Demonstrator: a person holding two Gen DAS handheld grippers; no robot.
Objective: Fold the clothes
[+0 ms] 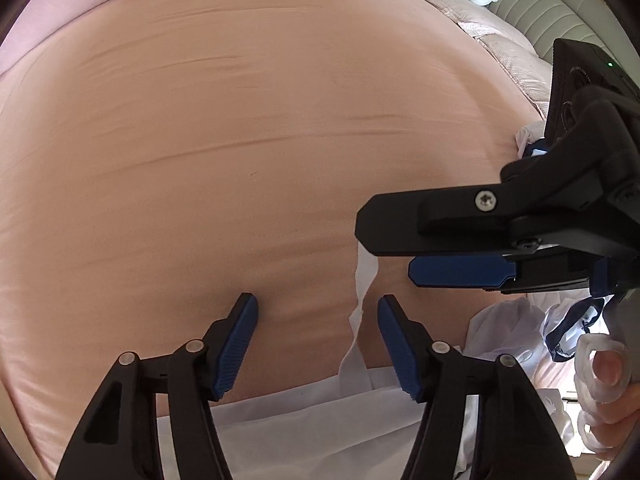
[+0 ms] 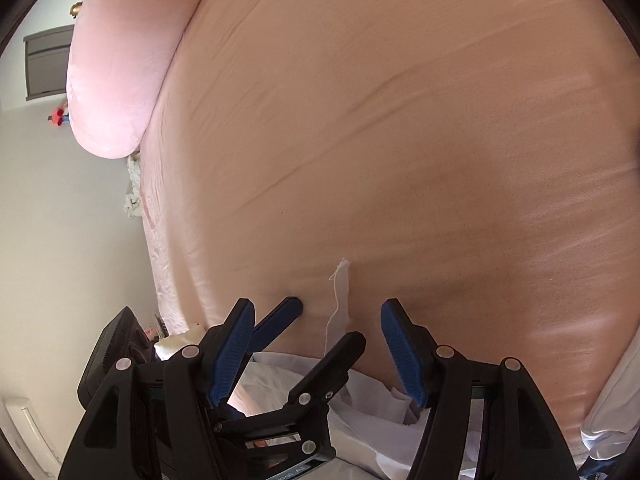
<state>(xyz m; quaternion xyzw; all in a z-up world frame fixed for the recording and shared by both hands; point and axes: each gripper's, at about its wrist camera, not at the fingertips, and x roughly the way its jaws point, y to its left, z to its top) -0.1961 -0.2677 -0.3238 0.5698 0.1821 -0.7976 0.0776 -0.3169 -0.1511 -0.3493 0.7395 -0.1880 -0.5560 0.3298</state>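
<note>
A broad peach bed sheet (image 1: 240,120) fills both views, a white garment (image 1: 312,420) lies flat at its near edge with a narrow strip (image 1: 364,300) trailing forward, no fold showing in the visible part, and both left tongs (image 1: 318,316) and right tongs (image 2: 318,320) hover wide, holding nothing.

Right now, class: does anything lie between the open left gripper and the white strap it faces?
Nothing visible does. The left gripper stands open, and the white strap trails across the pink sheet straight into the gap between its jaws. The right gripper hovers beside the strap's far end, not blocking it.
</note>
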